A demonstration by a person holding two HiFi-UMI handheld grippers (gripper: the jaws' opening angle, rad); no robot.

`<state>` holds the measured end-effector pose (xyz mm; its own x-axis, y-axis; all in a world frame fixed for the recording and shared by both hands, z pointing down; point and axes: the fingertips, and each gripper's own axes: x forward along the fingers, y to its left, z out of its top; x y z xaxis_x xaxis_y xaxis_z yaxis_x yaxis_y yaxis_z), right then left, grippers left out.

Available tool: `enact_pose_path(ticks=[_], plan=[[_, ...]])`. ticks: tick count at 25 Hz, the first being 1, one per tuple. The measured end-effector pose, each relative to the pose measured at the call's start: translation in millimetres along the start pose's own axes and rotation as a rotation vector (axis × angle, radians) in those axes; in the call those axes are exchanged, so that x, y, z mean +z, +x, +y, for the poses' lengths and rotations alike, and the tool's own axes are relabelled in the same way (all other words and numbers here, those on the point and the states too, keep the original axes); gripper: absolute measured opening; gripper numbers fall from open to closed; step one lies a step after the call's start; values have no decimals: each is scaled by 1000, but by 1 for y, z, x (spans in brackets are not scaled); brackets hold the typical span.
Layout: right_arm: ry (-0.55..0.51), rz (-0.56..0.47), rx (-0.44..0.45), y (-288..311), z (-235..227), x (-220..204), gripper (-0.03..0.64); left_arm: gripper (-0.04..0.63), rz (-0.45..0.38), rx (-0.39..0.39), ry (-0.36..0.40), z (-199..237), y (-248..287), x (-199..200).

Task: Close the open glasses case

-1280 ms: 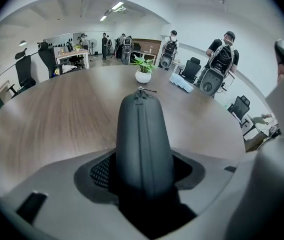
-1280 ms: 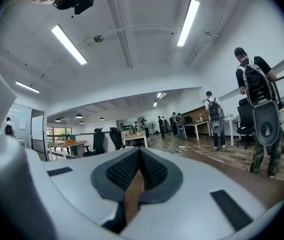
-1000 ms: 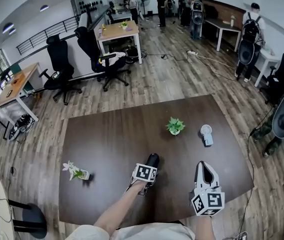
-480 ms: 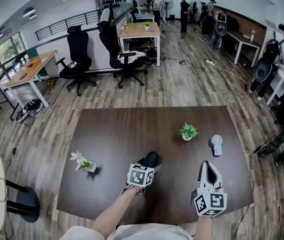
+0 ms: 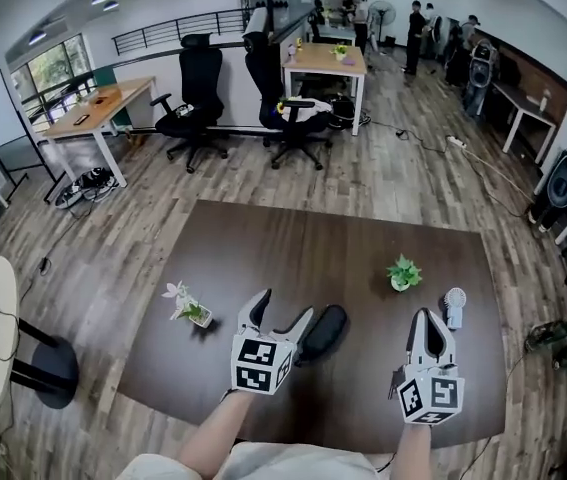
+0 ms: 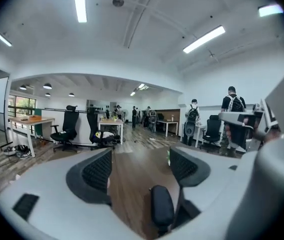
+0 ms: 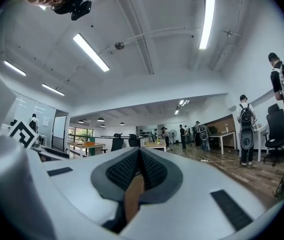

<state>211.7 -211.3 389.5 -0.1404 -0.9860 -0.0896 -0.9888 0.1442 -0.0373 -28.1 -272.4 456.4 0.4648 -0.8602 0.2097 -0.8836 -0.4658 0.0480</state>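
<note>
Glasses case (image 5: 323, 333) well inside table (image 5: 293, 258) edges

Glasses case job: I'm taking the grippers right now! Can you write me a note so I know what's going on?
Left gripper: jaws open, nothing between them, raised over the dark brown wooden table, right beside the case.
Right gripper: jaws shut, empty, off to the right.
Black oblong glasses case: lies flat on the table; neither gripper touches it.
Done: the case looks shut.
Left: probably nothing; maybe check that the lid is fully down.
</note>
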Motion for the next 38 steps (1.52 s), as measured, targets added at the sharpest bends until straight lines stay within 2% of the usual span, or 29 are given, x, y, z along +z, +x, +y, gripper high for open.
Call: enact_pose_path(ticks=[5,9,12,26,29,33,38], plan=[[-23,-13,48,17,16,9,0,367,-184,94,67,22,-45,45],[-49,-33,62,24,23,19,0,359,-266,167,103,43,-68,56],[-51,-43,67,26,24,21,0,359,-290,188,61,51,-74,56],[-45,-40,51,22,21,18,0,355,-293,195,76,51,-71,60],[-44,-39,52,20,21,17,0,310,-286,197,79,49,-69,58],[-45,-41,56,20,23,17,0,212,-266,214,127,49,-67,55],[-49,-42,63,18,25,18,0,45,-265,218,129,48,-67,56]])
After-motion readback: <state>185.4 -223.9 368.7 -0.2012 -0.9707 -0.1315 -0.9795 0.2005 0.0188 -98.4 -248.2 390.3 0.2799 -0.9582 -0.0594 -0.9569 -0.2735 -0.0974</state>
